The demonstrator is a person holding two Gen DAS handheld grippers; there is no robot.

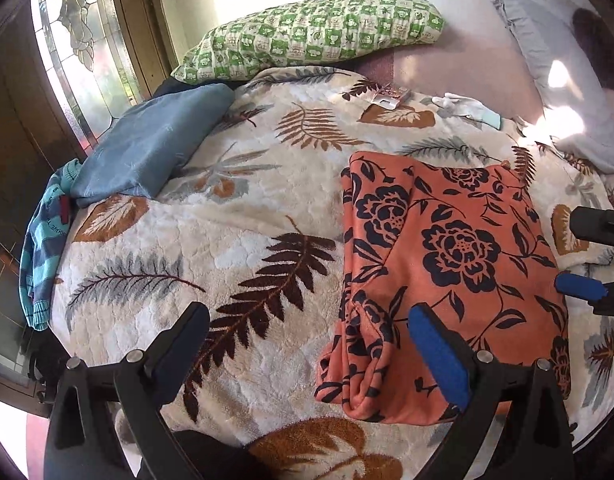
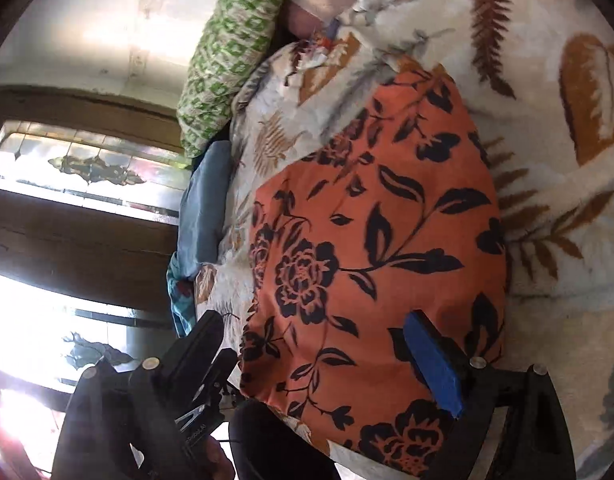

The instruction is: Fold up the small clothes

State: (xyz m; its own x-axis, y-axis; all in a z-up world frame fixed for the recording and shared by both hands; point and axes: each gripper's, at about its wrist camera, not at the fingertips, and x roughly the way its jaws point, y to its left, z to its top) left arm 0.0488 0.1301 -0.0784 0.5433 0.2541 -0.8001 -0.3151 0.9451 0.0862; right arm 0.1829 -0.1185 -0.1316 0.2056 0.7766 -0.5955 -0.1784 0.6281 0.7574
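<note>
While I hold both tools above the bed, my left gripper (image 1: 307, 336) hangs with its black fingers spread wide and nothing between them, one blue-padded finger (image 1: 439, 356) over the near edge of the orange garment printed with dark navy roses and leaves (image 1: 455, 256). That garment lies folded into a rough rectangle on the cream fleece blanket patterned with brown and grey fern leaves (image 1: 243, 216), toward my right side of the bed, its near left corner bunched into soft rolls. My right gripper (image 2: 319, 344) is also spread apart and grasps nothing; in its own view, which is rolled sideways, its blue-padded finger (image 2: 431, 356) hovers over the orange fabric while the other black finger sits off the garment's edge. From the left wrist view I can see the tips of that right tool at the far right, just beside the garment's edge. Well apart from it, on the left edge of the blanket, a folded slate-blue cloth (image 1: 151, 148) lies touching a teal and blue striped knit piece (image 1: 43, 248) that droops over the side. A green-and-white checked pillow (image 1: 311, 32) rests at the head of the bed, beyond the blanket, and a wood-framed leaded glass window (image 1: 79, 28) stands to the left.
</note>
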